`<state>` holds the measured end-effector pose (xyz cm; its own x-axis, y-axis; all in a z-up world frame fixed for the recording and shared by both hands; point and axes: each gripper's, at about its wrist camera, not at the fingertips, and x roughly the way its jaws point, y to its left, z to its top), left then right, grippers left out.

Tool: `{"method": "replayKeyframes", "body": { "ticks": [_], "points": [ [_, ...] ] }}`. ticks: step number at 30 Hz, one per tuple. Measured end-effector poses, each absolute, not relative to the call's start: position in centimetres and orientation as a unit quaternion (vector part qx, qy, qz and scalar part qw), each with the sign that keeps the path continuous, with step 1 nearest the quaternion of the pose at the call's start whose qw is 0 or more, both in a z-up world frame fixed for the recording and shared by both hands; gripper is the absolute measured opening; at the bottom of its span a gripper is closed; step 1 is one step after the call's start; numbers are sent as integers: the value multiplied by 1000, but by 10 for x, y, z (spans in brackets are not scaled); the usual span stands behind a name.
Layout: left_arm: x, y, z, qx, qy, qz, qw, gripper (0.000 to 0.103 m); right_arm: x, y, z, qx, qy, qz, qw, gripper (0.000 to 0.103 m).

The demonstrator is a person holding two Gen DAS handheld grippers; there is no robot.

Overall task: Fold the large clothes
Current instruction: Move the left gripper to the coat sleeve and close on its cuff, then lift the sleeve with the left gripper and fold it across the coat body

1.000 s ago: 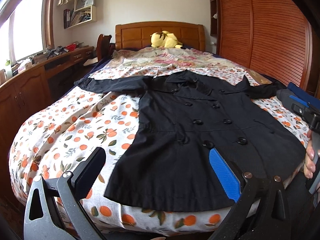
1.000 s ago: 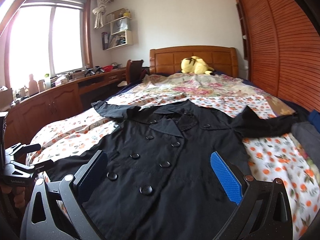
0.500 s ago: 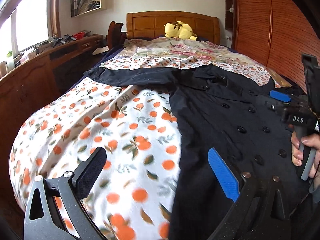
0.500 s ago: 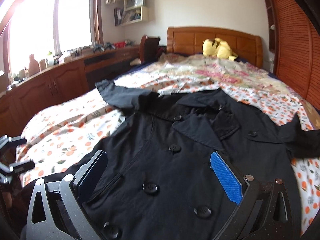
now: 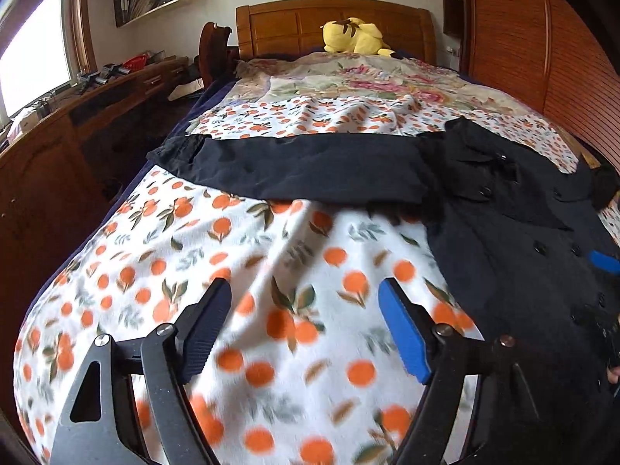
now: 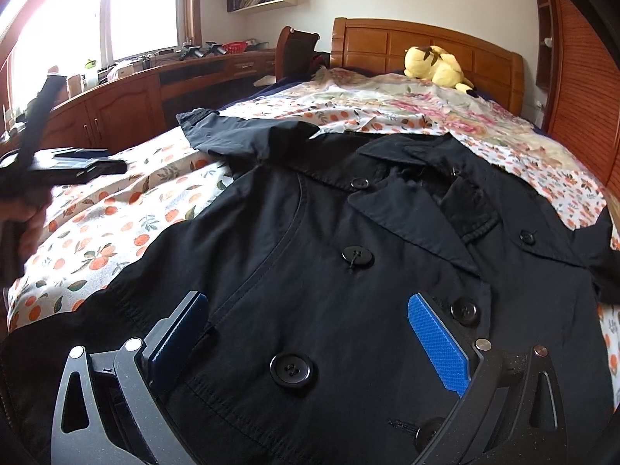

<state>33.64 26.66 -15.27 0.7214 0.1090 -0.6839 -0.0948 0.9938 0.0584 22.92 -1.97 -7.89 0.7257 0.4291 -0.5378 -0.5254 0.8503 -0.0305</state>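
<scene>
A black double-breasted coat (image 6: 317, 232) lies front-up on the bed, buttons showing. Its left sleeve (image 5: 310, 166) stretches sideways across the orange-print sheet (image 5: 271, 271). My left gripper (image 5: 304, 285) hovers over the bare sheet, short of that sleeve, with the coat's body (image 5: 523, 279) to its right. Its jaws are closing and nothing is between them. My right gripper (image 6: 306, 298) hangs low over the coat's chest, open, a large button between its fingers but not gripped. In the right wrist view, the left gripper (image 6: 66, 164) appears blurred at the left edge, held by a hand (image 6: 23, 217).
A yellow plush toy (image 5: 354, 37) rests by the wooden headboard (image 5: 294, 25), behind a floral quilt (image 5: 368, 81). A wooden desk with cabinets (image 6: 128, 104) runs along the bed's left side. A slatted wardrobe (image 5: 542, 46) stands on the right.
My left gripper swept left, off the coat's hem and out over the sheet near the sleeve, and its jaws narrowed. My right gripper moved forward and lower over the coat's chest.
</scene>
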Motion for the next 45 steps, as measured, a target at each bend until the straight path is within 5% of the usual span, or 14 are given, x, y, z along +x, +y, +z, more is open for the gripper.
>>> {"method": "replayKeyframes", "body": {
  "ticks": [8, 13, 23, 24, 25, 26, 39, 45],
  "points": [
    [416, 300, -155, -26, 368, 77, 926, 78, 240, -14, -82, -83, 264, 258, 926, 102],
    [458, 319, -180, -97, 417, 77, 901, 60, 242, -15, -85, -78, 267, 257, 925, 102],
    [493, 343, -208, -227, 443, 88, 863, 56, 240, -16, -85, -75, 262, 250, 929, 102],
    [495, 343, -207, -230, 443, 93, 862, 40, 239, -16, -85, -74, 262, 249, 930, 102],
    [497, 342, -206, -230, 446, 101, 859, 13, 236, -18, -84, -73, 260, 248, 930, 102],
    [501, 341, -204, -228, 451, 103, 856, 3, 235, -19, -83, -71, 259, 248, 931, 102],
    [430, 189, -77, -42, 371, 89, 924, 2, 190, -85, -61, -74, 226, 231, 944, 102],
    [372, 131, -63, -1, 376, 92, 922, 2, 189, -97, -64, -68, 240, 260, 933, 102]
  ]
}}
